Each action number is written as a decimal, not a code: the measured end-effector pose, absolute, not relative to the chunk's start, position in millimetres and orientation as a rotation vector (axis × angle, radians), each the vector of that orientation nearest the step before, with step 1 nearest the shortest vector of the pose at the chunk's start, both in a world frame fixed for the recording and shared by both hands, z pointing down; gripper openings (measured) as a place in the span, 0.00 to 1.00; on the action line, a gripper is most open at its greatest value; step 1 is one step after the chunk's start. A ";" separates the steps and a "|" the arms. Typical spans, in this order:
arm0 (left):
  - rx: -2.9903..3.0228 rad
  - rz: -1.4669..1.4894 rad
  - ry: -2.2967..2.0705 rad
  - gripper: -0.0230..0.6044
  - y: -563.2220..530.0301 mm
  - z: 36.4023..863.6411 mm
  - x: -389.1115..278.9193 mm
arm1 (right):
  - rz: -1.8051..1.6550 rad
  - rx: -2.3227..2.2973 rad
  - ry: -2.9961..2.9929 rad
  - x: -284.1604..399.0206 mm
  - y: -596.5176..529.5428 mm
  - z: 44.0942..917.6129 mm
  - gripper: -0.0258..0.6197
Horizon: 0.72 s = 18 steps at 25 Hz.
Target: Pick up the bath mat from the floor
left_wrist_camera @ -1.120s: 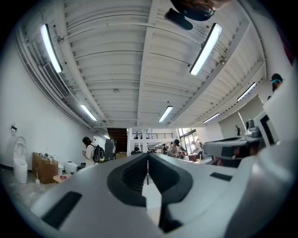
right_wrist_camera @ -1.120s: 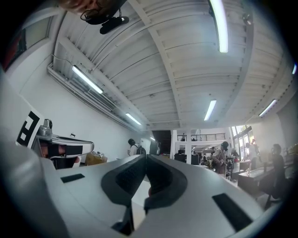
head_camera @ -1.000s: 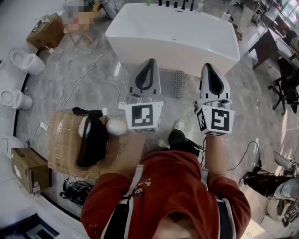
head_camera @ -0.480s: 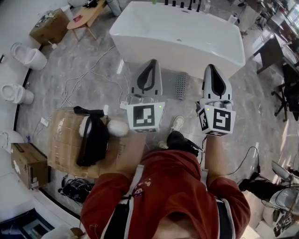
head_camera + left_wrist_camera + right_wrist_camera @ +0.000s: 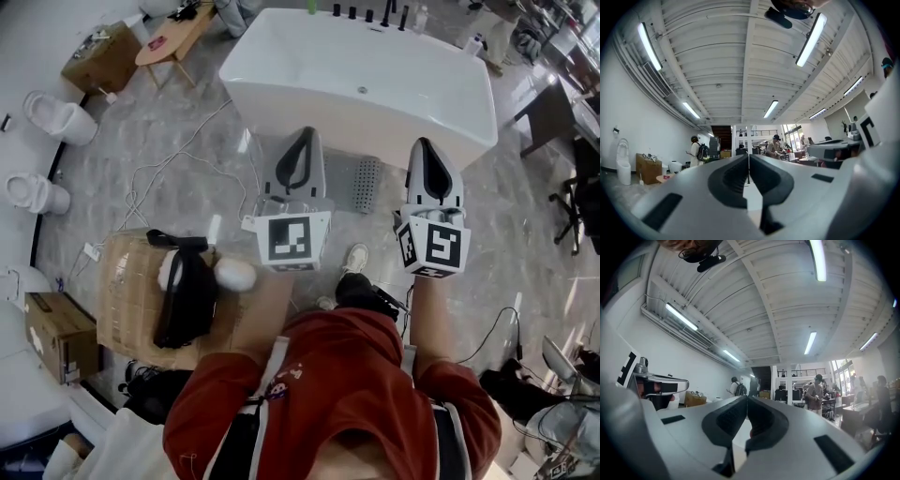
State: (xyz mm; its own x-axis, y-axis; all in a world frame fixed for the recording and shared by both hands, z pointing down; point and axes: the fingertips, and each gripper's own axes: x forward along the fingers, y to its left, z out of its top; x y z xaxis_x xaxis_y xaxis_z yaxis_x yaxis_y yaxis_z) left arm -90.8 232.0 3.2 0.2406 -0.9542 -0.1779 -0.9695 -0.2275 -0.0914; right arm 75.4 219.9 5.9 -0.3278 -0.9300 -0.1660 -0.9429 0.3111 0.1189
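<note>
- Your left gripper is held out in front of your chest, its jaws closed tight together with nothing between them.
- Your right gripper is beside it at the same height, jaws likewise closed and empty.
- The bath mat, grey and perforated, lies flat on the floor at the foot of the white bathtub. In the head view it shows between your two grippers, and neither one touches it.
</note>
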 end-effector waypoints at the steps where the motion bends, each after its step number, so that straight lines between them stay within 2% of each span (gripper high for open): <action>1: -2.332 0.130 1.827 0.06 225.2 1.9 -87.3 | 0.296 -1.781 2.492 77.9 213.3 6.2 0.06; 18: -2.333 0.060 1.844 0.06 109.0 4.7 -42.5 | 0.213 -1.792 2.491 126.6 96.5 12.6 0.06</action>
State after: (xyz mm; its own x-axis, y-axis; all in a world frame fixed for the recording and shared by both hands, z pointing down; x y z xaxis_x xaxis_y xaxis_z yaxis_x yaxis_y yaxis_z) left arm -42.5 109.0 4.7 0.2360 -0.9623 -0.1352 -0.9691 -0.2228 -0.1059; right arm 126.6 96.5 12.6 -0.3195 -0.9381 -0.1338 -0.9472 0.3120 0.0739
